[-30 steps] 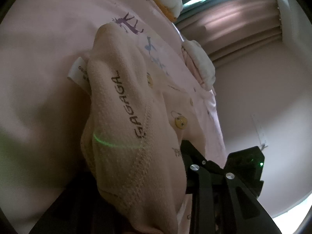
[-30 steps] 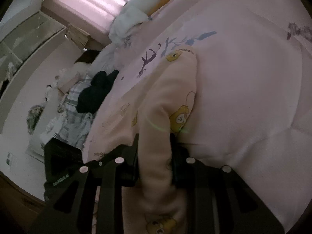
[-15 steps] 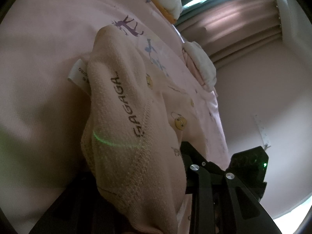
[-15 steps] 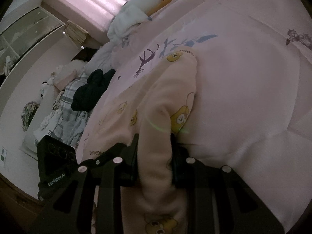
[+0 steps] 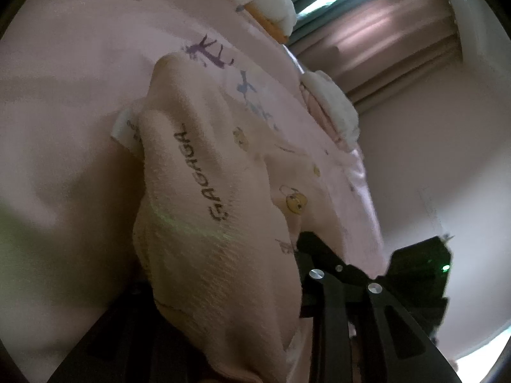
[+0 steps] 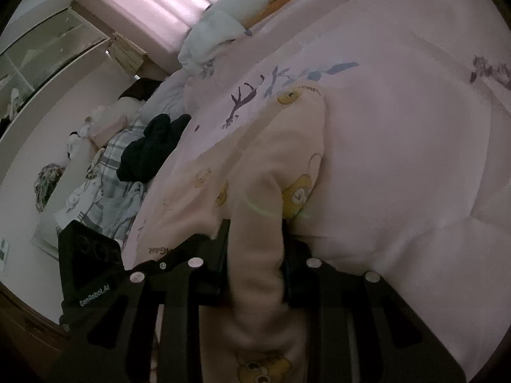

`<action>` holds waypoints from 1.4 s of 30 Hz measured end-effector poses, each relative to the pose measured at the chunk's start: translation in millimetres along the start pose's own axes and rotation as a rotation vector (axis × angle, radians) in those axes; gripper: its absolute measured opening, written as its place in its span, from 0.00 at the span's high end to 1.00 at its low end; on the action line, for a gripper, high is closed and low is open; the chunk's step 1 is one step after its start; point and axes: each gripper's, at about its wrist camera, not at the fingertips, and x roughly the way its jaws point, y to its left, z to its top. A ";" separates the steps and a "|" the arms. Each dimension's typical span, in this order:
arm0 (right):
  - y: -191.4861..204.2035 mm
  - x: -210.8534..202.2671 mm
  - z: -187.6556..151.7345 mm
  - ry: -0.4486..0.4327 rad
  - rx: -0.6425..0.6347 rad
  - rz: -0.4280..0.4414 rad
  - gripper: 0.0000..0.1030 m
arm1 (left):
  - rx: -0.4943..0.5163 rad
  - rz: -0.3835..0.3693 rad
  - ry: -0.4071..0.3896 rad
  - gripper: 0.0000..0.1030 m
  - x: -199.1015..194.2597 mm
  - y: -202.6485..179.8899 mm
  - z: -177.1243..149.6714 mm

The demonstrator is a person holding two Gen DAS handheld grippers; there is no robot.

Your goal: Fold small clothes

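1. Compared with a second ago: little shifted. Same pinched folds of the pink garment (image 5: 204,210) in both tools; views swung slightly, with more of the bedspread (image 6: 399,146) beyond the garment and the dark clothes (image 6: 150,153) slid further into the right view. Blur in both views, so motion underway.
2. Meaning for the task, as a judgement: fold mid-carry, edge lifted but not yet laid over; no crease set down.
3. Garment position: spread on the bedspread, far end flat near the purple deer print (image 5: 209,51), near end raised off the bedspread into both tools.
4. Left gripper (image 5: 223,287): clamped on the ribbed, lettered edge of the garment, cloth bulging over and hiding the left-hand finger; tilted, pointing along the garment toward the curtains (image 5: 383,38).
5. Right gripper (image 6: 255,252): closed tight on a bear-print roll of the garment, fingers either side and touching it; low over the bedspread, the other tool's housing (image 6: 86,261) beside it.
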 end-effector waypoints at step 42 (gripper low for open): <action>-32.6 -58.5 34.4 0.083 -0.051 -0.318 0.68 | 0.209 0.062 0.099 0.66 67.8 -58.0 0.6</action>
